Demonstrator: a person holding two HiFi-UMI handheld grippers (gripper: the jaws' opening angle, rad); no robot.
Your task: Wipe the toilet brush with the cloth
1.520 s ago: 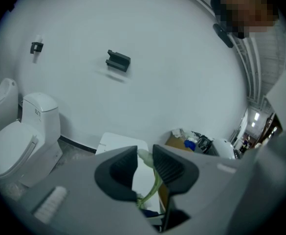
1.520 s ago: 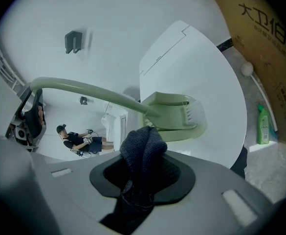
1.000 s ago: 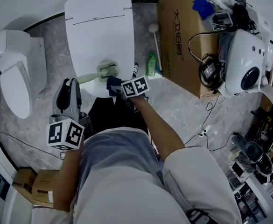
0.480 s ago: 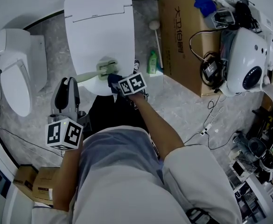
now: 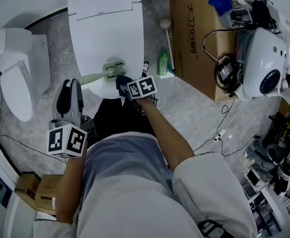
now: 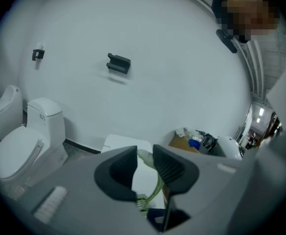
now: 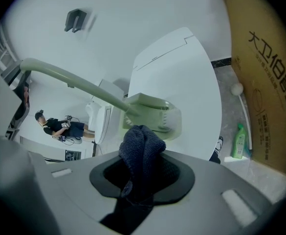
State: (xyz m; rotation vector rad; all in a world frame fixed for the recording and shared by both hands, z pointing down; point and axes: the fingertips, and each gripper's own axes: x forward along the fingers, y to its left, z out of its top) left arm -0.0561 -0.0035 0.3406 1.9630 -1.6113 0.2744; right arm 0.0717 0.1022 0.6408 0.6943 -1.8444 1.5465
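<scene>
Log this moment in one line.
left tool: shut on handle of pale green toilet brush | right tool: shut on dark blue cloth | cloth at brush head, over closed white toilet lid

A white toilet point(image 5: 105, 29) with its lid closed is standing just beyond the right hand-held gripper point(image 5: 121, 86), backing onto a plain white wall point(image 6: 157, 48) that is carrying a small black bracket point(image 6: 119, 63), while a second white toilet point(image 5: 16, 78) is sitting well left of the left hand-held gripper point(image 5: 69, 90). Grey marbled floor point(image 5: 194, 113) is spreading beneath both, and right of the right hand-held gripper a green bottle point(image 5: 162, 66) is standing beside a large printed cardboard box point(image 5: 194, 38). Farther right a rounded white appliance point(image 5: 261, 58) is sitting among dark cables, and small cardboard boxes point(image 5: 38, 195) are lying behind the left hand-held gripper.
</scene>
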